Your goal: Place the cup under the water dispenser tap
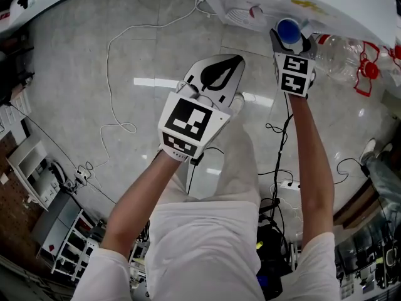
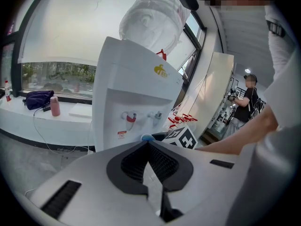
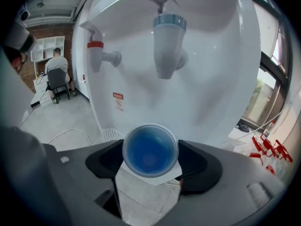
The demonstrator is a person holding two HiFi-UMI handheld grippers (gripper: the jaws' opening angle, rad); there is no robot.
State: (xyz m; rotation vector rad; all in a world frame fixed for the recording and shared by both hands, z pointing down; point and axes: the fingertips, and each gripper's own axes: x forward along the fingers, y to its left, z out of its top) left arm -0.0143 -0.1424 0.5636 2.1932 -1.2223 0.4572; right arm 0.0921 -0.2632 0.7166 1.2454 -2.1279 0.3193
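Observation:
A blue cup stands upright between the jaws of my right gripper, which is shut on it. The cup is held just in front of the white water dispenser, below and slightly nearer than the blue tap; the red tap is to the left. The head view has the cup and right gripper at the dispenser. My left gripper hangs lower left, away from the dispenser, shut and empty. The left gripper view shows its jaws closed, with the dispenser beyond.
A drip grille sits at the dispenser's foot. A clear water bottle with a red handle lies to the right. White cable loops over the grey floor. Shelving stands left. A person sits far off; another stands.

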